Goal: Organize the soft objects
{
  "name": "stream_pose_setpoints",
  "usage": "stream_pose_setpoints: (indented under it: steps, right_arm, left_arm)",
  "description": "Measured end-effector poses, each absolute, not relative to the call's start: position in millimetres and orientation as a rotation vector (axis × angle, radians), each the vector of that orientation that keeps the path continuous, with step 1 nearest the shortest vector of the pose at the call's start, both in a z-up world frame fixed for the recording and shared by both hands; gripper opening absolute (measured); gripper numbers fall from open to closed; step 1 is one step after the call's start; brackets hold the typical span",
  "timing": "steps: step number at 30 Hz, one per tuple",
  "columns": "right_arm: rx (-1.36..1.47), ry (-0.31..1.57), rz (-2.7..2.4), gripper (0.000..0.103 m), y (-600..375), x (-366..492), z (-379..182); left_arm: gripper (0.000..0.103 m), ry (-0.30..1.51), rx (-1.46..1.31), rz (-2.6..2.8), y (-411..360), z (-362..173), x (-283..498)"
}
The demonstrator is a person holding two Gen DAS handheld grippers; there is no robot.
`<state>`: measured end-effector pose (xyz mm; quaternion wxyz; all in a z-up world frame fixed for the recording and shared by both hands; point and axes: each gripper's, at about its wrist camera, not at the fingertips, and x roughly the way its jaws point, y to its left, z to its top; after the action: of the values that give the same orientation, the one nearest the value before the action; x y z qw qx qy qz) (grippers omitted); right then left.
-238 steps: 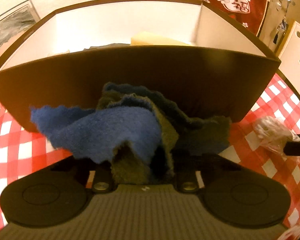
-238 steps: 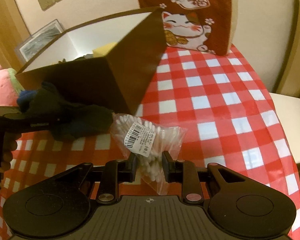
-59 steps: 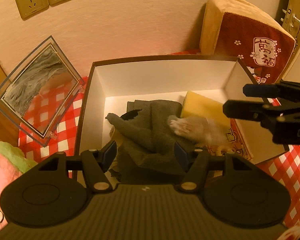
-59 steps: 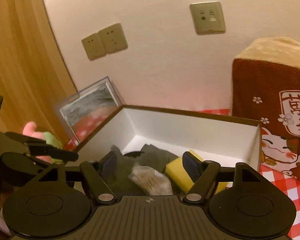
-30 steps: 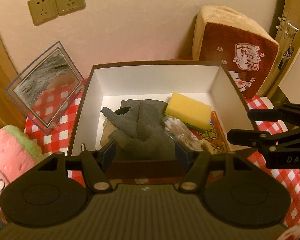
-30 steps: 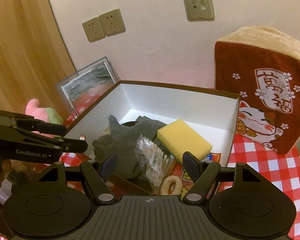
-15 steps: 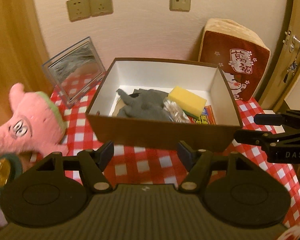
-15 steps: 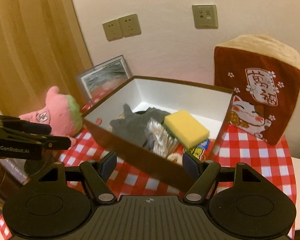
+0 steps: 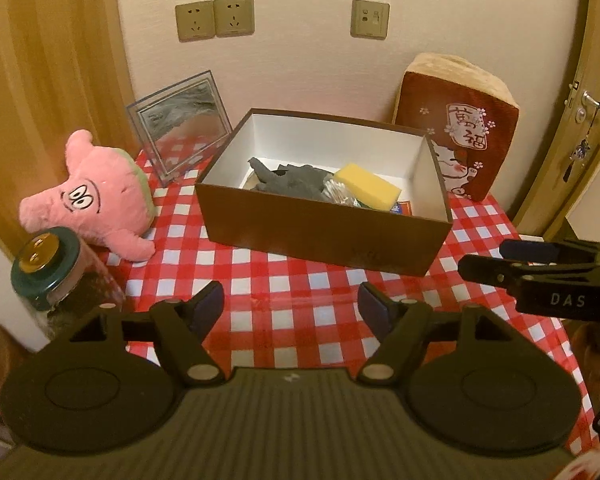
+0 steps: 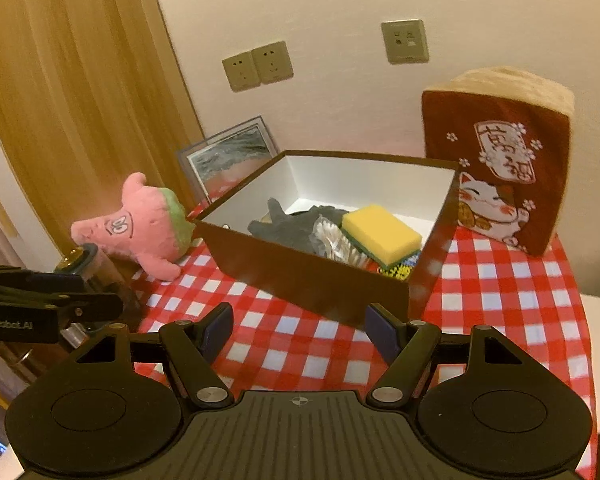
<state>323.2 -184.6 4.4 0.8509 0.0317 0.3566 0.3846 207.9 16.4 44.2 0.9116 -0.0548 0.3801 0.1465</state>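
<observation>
my left fingers (image 9: 290, 306) are opening with nothing between them, and my right fingers (image 10: 298, 326) are apart and hold nothing. past them on the checked worktop (image 9: 284, 280) sits the brown box (image 9: 324, 232), with the grey cloth (image 9: 292, 182), cotton swab bag (image 9: 334, 192) and yellow sponge (image 9: 368, 186) inside.

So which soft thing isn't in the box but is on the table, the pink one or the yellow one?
The pink plush. It sits on the checked cloth left of the box, while the yellow sponge lies inside.

Matt cardboard box (image 9: 324, 232); fuzzy cloths (image 9: 296, 182)
</observation>
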Motion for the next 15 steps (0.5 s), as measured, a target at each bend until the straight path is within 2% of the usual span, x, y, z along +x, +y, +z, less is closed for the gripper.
stream_pose_setpoints:
  steps: [15]
  right_arm:
    - [0.086,0.837,0.726,0.072,-192,255,13]
  left_arm:
    - [0.073,0.823,-0.112,0.285,20,43,141]
